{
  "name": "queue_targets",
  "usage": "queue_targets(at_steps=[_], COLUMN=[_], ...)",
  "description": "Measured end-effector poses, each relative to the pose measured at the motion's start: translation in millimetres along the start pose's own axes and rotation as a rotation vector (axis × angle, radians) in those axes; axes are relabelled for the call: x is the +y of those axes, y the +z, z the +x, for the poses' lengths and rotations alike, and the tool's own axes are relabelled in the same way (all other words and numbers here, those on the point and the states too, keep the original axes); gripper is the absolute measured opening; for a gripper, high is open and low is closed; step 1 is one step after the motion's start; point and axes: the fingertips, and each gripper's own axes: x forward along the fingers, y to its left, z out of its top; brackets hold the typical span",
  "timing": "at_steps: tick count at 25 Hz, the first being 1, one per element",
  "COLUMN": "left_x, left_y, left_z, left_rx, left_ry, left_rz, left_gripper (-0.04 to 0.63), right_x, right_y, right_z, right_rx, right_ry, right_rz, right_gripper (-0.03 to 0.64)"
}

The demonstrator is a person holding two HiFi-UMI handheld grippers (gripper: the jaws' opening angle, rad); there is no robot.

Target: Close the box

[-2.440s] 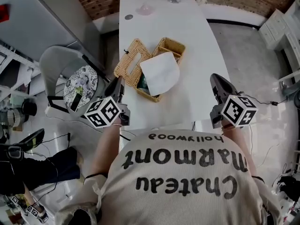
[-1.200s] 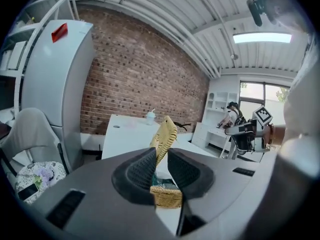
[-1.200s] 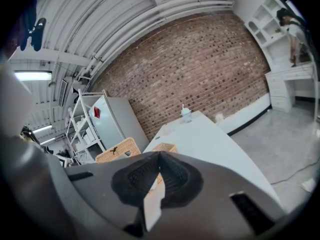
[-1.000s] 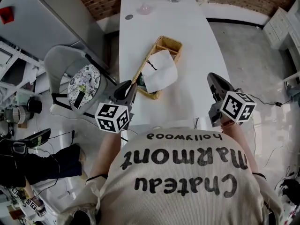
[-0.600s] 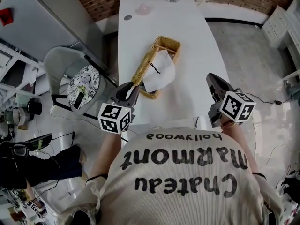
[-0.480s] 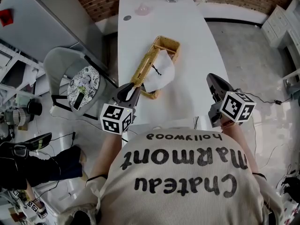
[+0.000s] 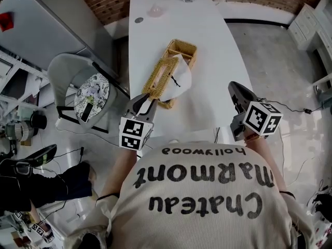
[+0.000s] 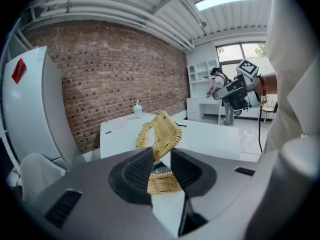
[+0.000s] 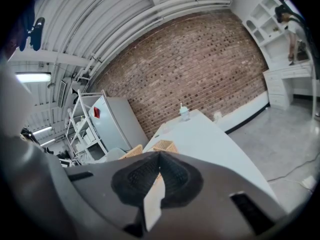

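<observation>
While box [image 7: 182, 49] sits on table [image 7: 207, 30] near brick wall [image 8: 120, 69], left gripper [image 8: 161, 153] jaws just opening, lid [image 7: 158, 77] between; right gripper [image 9: 159, 156] jaws together.

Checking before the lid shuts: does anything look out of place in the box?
A white tissue sticks out of the wicker box and hangs over the rim opposite the tilted lid. It may get pinched.

A rectangular ceiling light panel [image 8: 226, 0] is glaring, brightening the long white tabletop [image 7: 207, 35]; fisheye distortion is darkening the gripper views' edges.
</observation>
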Motion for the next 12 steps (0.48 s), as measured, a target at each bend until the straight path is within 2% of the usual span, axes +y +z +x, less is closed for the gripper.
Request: queue_targets(at_steps=[5, 12], left_x=[-2.9, -6.0], left_y=[-7.1, -15.2], left_z=[5.2, 7.9], left_rx=[0.052, 0.089], left_ry=[0.005, 0.006], left_rz=[0.120, 0.164], left_gripper=[0.107, 0.114], right_x=[1.3, -3.7], right_y=[0.0, -3.7], right_z=[3.0, 1.7], right_rx=[0.007, 0.016], right_ry=[-0.002, -0.010], right_rz=[0.005, 0.014], right_gripper=[0.003, 0.003])
